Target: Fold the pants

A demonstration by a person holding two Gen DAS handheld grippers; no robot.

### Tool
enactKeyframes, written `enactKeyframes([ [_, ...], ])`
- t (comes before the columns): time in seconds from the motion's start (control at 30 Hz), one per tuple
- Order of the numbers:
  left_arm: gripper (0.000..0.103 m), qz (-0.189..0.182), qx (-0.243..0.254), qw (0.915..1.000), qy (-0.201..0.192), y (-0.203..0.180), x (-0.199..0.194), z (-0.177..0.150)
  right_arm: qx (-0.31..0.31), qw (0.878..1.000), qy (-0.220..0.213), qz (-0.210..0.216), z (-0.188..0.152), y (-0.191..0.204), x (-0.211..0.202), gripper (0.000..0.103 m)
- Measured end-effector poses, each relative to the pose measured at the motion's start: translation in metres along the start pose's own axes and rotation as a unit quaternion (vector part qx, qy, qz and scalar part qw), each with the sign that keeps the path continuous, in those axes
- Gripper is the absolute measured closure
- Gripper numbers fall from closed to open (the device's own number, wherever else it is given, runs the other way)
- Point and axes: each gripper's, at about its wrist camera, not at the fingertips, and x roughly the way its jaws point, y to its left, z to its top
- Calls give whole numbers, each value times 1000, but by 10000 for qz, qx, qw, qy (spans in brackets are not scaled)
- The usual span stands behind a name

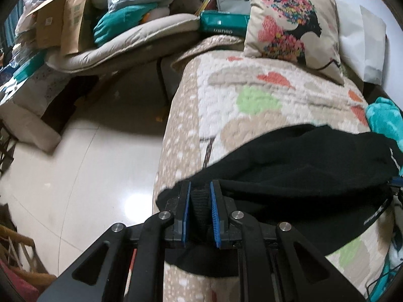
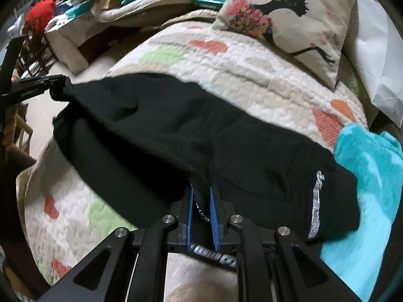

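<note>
Black pants (image 2: 176, 136) with a white side logo lie across a quilted bedspread (image 2: 226, 58). My left gripper (image 1: 200, 185) is shut on a ribbed edge of the pants (image 1: 302, 171) at the bed's left side. It also shows far left in the right wrist view (image 2: 54, 85), holding that end of the fabric. My right gripper (image 2: 201, 191) is shut on a bunched edge of the pants near the waistband. The fabric hangs between the two grippers, partly lifted off the quilt.
A printed cushion (image 2: 287, 17) and a white pillow (image 2: 375, 58) lie at the bed's head. A turquoise fleece (image 2: 372, 176) lies right of the pants. Left of the bed is a tiled floor (image 1: 75, 163), then piled bedding and cardboard (image 1: 75, 20).
</note>
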Motion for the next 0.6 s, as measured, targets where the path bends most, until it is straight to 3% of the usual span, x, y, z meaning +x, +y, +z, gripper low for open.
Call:
enactKeyframes([
  [0.27,88,271,117,9991,290,0,5,-43,-66,9996,282,71,-30,20,12,90],
  [0.43,82,370,166,9981,461,0,9,-55,-144,9991,407,34,-39,33,18,90],
  [0.53,72,305,-46,9983,491,6,4,-59,-162,9990,422,10,-44,36,17,90],
  [0.6,54,297,-278,9979,498,15,0,-63,-175,9988,459,-10,-47,37,17,90],
])
